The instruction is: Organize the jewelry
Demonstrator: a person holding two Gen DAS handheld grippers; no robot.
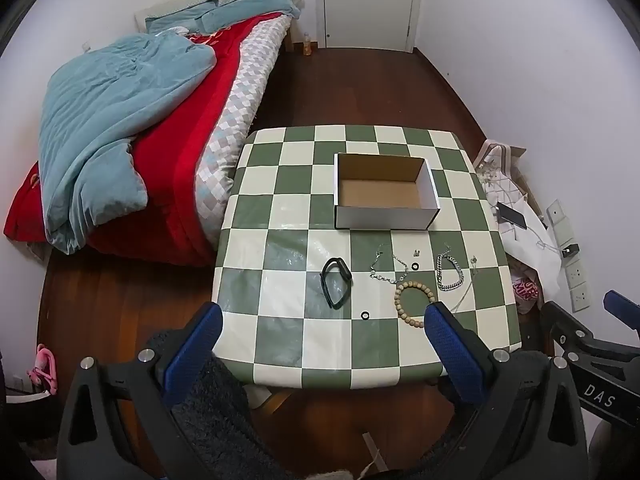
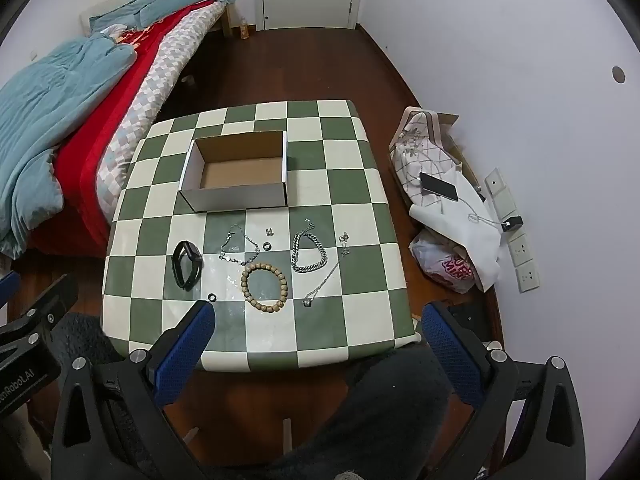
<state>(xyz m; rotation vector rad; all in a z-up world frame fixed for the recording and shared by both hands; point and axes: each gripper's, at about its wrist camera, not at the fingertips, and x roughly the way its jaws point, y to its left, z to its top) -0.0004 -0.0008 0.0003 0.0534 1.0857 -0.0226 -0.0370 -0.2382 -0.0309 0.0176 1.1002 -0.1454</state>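
An empty white cardboard box (image 1: 384, 191) (image 2: 240, 172) stands on the far half of the green-and-cream checkered table (image 1: 280, 344) (image 2: 360, 320). In front of it lie a black wristband (image 1: 336, 282) (image 2: 186, 265), a thin silver chain (image 1: 386, 268) (image 2: 239, 249), a wooden bead bracelet (image 1: 412, 302) (image 2: 264, 286), a thick silver chain bracelet (image 1: 450, 272) (image 2: 309, 252), a pendant necklace (image 2: 326, 274) and small black rings (image 1: 365, 315) (image 2: 211, 298). My left gripper (image 1: 322, 332) and right gripper (image 2: 318, 328) are open and empty, above the table's near edge.
A bed (image 1: 132, 128) with blue and red covers stands left of the table. Bags, a phone and a power strip (image 2: 452, 216) lie on the floor at the right by the wall. A closed door (image 1: 368, 0) is at the back.
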